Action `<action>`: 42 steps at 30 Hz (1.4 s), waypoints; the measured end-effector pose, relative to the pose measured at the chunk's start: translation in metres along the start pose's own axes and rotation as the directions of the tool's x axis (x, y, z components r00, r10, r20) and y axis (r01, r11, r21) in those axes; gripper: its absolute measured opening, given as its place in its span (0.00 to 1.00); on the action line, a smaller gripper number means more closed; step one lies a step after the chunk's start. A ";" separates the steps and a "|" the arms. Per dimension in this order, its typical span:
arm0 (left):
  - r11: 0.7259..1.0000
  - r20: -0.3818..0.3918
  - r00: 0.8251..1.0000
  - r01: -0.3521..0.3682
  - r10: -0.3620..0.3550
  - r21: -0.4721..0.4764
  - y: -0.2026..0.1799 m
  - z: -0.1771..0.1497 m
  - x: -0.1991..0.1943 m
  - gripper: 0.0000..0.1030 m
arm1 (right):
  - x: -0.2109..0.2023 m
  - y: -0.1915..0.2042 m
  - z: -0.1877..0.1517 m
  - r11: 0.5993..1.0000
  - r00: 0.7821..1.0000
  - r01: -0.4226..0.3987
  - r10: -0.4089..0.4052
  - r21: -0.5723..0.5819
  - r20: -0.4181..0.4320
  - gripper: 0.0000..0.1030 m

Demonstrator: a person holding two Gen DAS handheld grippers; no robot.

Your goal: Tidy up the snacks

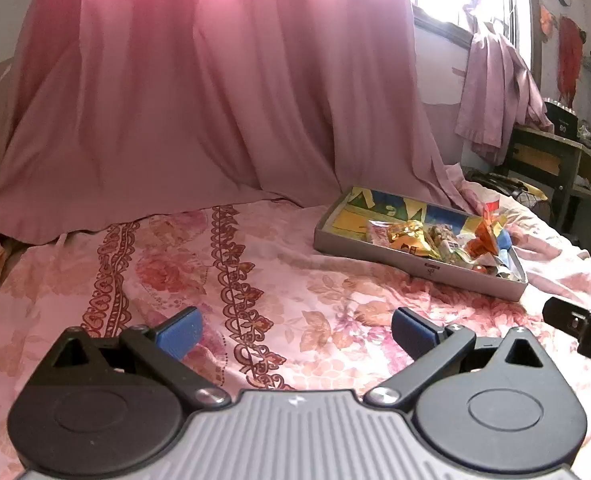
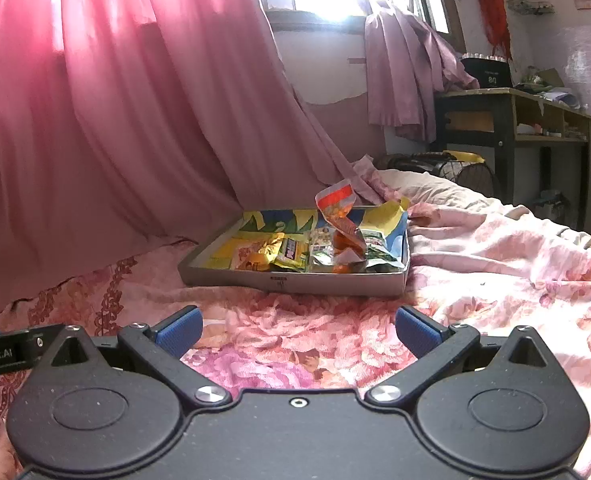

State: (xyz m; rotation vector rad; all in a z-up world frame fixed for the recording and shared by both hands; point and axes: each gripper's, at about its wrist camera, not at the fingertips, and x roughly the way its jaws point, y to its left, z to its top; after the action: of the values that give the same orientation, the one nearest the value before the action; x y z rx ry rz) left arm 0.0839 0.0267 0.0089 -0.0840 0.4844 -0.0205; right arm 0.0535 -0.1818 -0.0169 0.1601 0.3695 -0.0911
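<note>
A shallow grey box (image 1: 379, 249) with a colourful printed inside lies on the pink floral bedsheet, also in the right wrist view (image 2: 231, 276). Several snack packets (image 1: 435, 240) lie bunched at its right end, yellow, green and orange ones (image 2: 315, 254). An orange packet (image 2: 341, 220) stands up, twisted. My left gripper (image 1: 297, 330) is open and empty, low over the sheet, left of and nearer than the box. My right gripper (image 2: 299, 330) is open and empty, in front of the box.
A pink curtain (image 1: 199, 100) hangs down onto the bed behind the box. A dark wooden desk (image 2: 511, 120) with clutter stands at the right by the window. A fan cage (image 2: 459, 170) sits beyond the bed. The right gripper's edge shows in the left wrist view (image 1: 579, 324).
</note>
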 end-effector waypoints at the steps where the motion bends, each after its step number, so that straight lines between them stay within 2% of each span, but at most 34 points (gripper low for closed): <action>1: 1.000 0.001 1.000 0.000 0.000 -0.001 0.000 0.000 0.000 1.00 | 0.001 0.000 0.000 1.000 1.000 0.000 0.000 -0.002 -0.003 0.99; 42: 1.000 -0.006 1.000 -0.005 0.005 0.002 -0.004 0.003 -0.003 1.00 | 0.002 0.000 -0.001 1.000 1.000 0.001 -0.001 -0.006 -0.009 0.99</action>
State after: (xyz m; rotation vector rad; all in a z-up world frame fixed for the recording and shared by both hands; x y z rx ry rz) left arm 0.0825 0.0226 0.0128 -0.0810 0.4907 -0.0166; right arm 0.0546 -0.1815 -0.0187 0.1545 0.3785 -0.0900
